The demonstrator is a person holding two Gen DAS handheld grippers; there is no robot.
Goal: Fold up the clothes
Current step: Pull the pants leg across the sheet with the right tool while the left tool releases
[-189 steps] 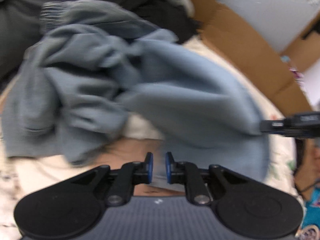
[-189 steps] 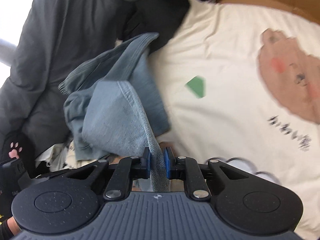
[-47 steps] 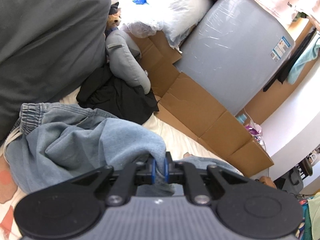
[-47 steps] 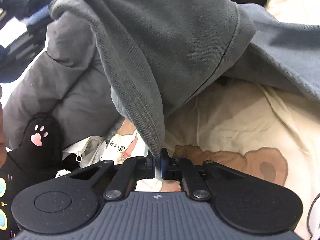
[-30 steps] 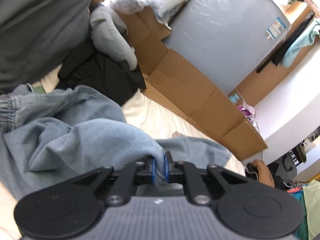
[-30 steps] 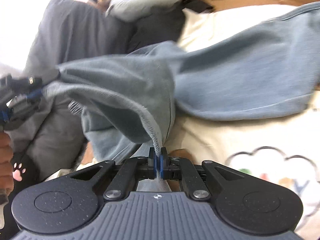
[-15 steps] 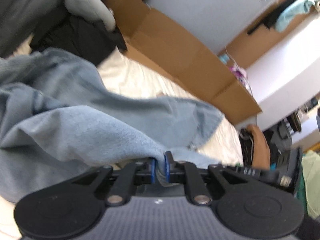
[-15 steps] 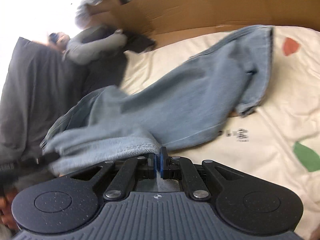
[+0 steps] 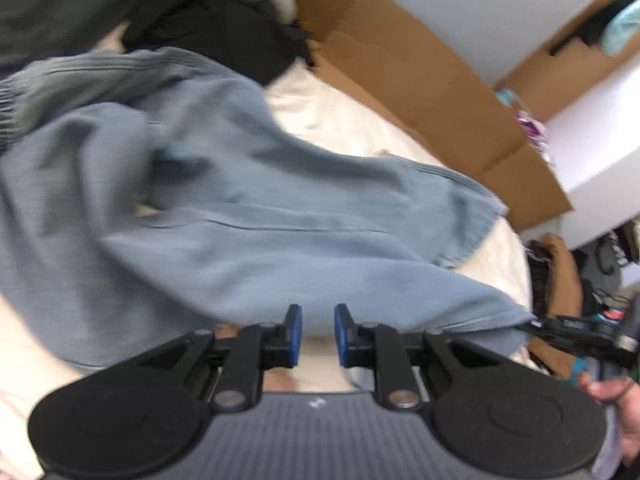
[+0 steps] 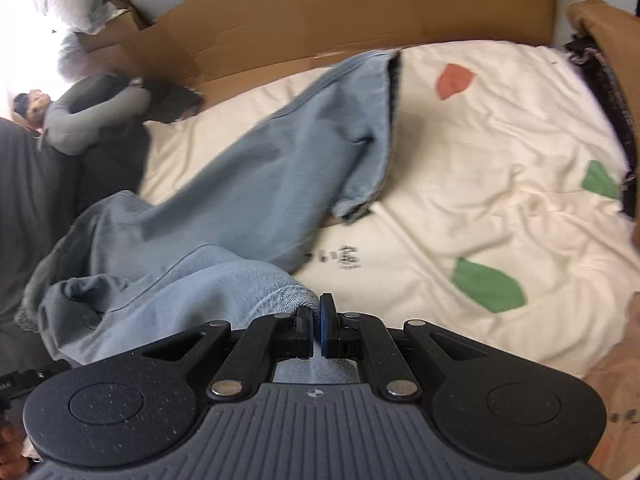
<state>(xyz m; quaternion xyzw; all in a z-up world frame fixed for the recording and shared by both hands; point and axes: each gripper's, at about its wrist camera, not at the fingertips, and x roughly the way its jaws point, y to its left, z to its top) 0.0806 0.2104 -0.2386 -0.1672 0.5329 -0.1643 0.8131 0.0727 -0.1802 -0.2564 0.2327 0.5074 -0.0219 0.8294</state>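
On the left, the left claw (image 9: 317,334) is seen with its blue pads (image 9: 293,332) set a little apart; its jaws have just been opening, and no cloth is pinched between them. The blue jeans (image 9: 248,216) are spread just ahead of this claw on the cream bed cover (image 9: 340,120), with the gathered waistband lying far to its upper left and one leg stretched toward its upper right. A dark heap of clothes (image 9: 224,36) is seen beyond the jeans, and brown cardboard (image 9: 420,80) is stood along the far side of the bed. At the right edge of this view a thin black claw tip (image 9: 576,334) is seen at the hem of the nearer leg, with part of a hand (image 9: 620,408) below it.

Further right, the right claw (image 10: 316,330) is shown pressed together on the hem of the jeans (image 10: 256,200); a strip of pale denim is caught between its pads and passes back under the claw. From that grip the cloth is bunched to the claw's left, and a long leg is laid out ahead toward the cardboard (image 10: 320,12). The bed cover (image 10: 500,140), printed with red and green shapes, is left bare to the right of the claw. A grey pillow (image 10: 92,120) is seen far to its upper left.
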